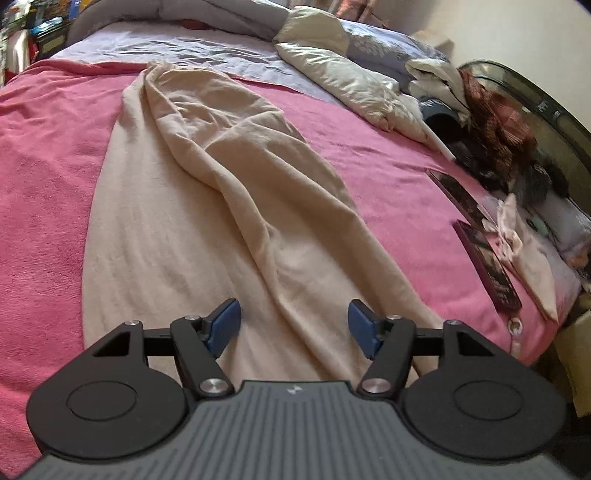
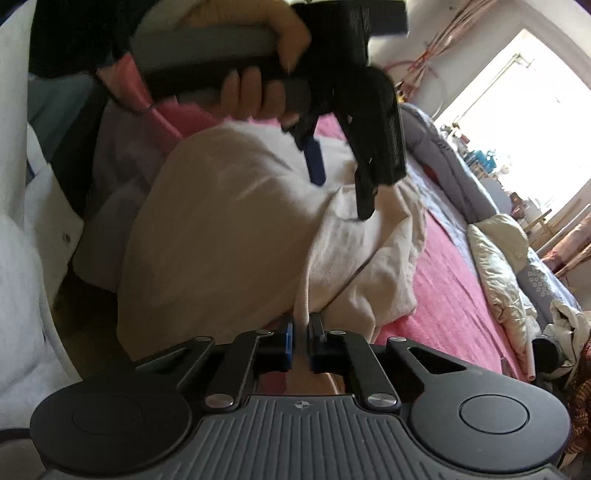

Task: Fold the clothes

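A bed [image 1: 48, 155] under a pink blanket fills both views, its far end heaped with a grey duvet [image 1: 207, 14] and a cream quilt [image 1: 332, 70], its right side crowded with loose clothes [image 1: 495, 122] and a dark booklet [image 1: 487, 266]. Lengthways down the middle lies the cream garment [image 1: 207, 192], a long, crumpled piece that may be trousers or a skirt; its long axis runs from the near edge of the bed away toward the duvet, the far end narrowing to a bunched tip and the near end spreading wide. The cloth looks light, soft and limp, likely to sag and wrinkle wherever it is unsupported, so the near hem, taken at two well-separated points, seems the sensible hold. The left gripper [image 1: 293, 325] hovers above that near end with its blue pads spread and nothing between them, the person's hand [image 2: 258, 85] around its handle in the right wrist view. The right gripper [image 2: 301, 339] is pressed together, pinching a fold of the cream cloth at the garment's near edge, the fabric rising in a tuck from between its fingers [image 2: 288, 341]
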